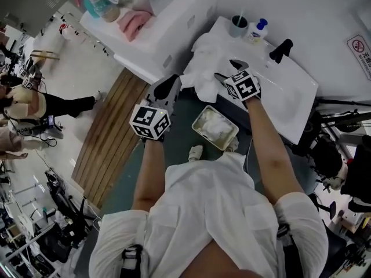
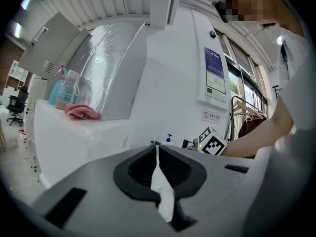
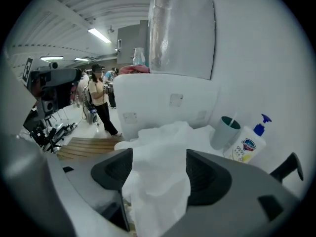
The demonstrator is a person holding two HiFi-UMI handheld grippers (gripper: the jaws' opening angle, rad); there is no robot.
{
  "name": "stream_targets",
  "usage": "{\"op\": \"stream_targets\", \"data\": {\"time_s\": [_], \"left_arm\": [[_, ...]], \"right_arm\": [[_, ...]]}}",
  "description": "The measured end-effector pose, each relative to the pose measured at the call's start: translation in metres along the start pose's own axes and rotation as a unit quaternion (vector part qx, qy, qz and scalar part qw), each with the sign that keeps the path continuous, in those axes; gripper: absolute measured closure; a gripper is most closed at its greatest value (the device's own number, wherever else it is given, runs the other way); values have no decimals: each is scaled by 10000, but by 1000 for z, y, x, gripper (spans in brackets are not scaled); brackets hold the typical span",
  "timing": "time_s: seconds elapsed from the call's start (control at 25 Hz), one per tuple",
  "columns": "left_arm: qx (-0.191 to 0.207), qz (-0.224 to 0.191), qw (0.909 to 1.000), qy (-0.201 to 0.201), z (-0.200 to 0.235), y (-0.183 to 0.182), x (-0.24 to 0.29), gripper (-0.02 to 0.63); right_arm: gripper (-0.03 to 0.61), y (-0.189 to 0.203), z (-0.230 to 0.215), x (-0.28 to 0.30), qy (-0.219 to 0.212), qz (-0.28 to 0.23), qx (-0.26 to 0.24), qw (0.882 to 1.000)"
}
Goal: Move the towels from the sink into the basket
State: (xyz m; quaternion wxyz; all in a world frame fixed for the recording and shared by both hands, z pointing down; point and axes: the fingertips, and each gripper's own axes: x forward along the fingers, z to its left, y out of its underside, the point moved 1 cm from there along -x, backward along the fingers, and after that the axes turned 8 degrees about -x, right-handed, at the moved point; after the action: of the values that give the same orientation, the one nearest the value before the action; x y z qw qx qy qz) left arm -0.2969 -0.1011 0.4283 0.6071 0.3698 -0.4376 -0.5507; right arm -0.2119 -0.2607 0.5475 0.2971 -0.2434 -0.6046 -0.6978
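A crumpled white towel [image 1: 206, 62] lies heaped over the left end of the white sink [image 1: 290, 100]. My left gripper [image 1: 174, 84] sits at the heap's left edge. In the left gripper view it [image 2: 157, 149] is shut on a thin fold of the towel [image 2: 161, 189]. My right gripper [image 1: 229, 69] reaches into the heap from the right. Its jaws [image 3: 159, 154] stand wide apart with a thick bunch of the towel [image 3: 158, 186] lying loosely between the pads. The basket [image 1: 200, 133] stands on the floor below the sink and holds white cloth.
A grey cup [image 1: 238, 25], a soap bottle [image 1: 256, 32] and the black faucet [image 1: 281, 50] line the sink's back. A pink cloth [image 1: 133, 23] lies on the white unit to the left. A wooden floor mat [image 1: 110, 135] is beside the basket. People stand at far left [image 1: 35, 103].
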Motion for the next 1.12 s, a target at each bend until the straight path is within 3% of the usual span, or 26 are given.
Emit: {"op": "stream_targets", "data": {"time_s": [0.4,0.76,0.96,1.04,1.12], "left_arm": [[-112,50,9989,-443,9,12,7,592],[-165,72,9980,-613,20,22,15,592],[-203,53,9976,-663,21,23,16,592],[-219,74,9975,-674,21,26,16,592],[-237,101,9973,-687,23,29,15,592]], "right_arm": [[194,-16,-30,60,-395,93,324,9987],[184,1,-23,103,-393,742,-53,9965],[187,5,-23,112,-328,667,-63,9972],[210,6,-20,114,-407,624,-62,9972],[289,10,-17,117,-477,611,-80,9970]]}}
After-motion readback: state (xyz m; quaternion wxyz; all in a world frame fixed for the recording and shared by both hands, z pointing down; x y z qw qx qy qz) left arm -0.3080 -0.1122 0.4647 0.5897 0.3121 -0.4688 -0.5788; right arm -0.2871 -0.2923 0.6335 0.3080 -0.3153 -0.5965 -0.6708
